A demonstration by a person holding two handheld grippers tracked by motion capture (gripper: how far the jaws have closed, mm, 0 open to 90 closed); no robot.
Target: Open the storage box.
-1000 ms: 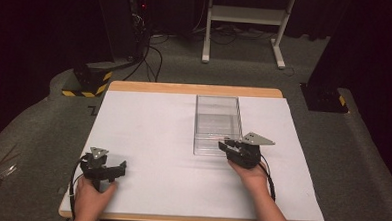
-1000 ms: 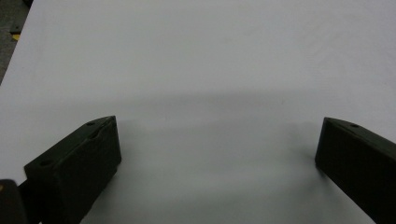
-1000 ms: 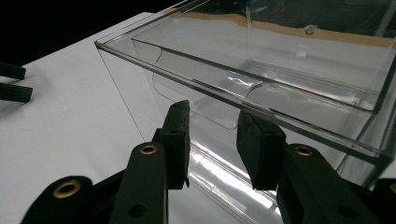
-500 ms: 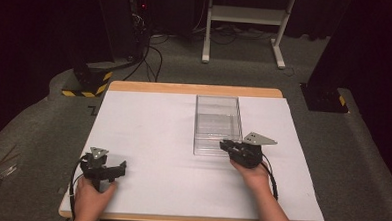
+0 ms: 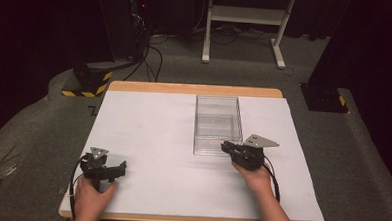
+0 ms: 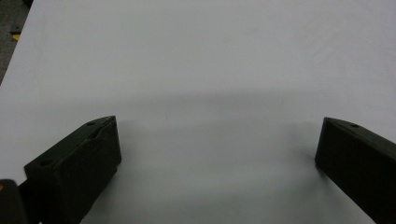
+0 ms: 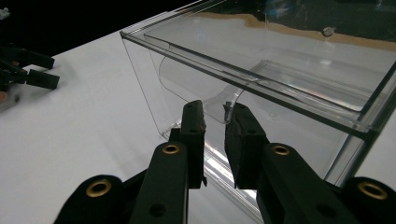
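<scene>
The box (image 7: 280, 84) was clear, glossy plastic with smooth walls that caught reflections. The counter (image 5: 153, 133) had a matt white, paper-like top edged in pale wood. The right gripper (image 7: 215, 116) looked matt black plastic with brass-coloured rivets.

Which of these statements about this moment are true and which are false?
1. The clear box stands on the white table cover. True.
2. The left tongs are shut. False: their jaws stand wide apart over bare cover, with nothing between them.
3. The right tongs are at the box's near end. True; their jaws have just been closing, with the box's clear handle lip between them.
4. The box is full of parts. False: it looks empty.
5. The left tongs touch the box. False: they sit well apart from it, near the table's front left corner.
</scene>
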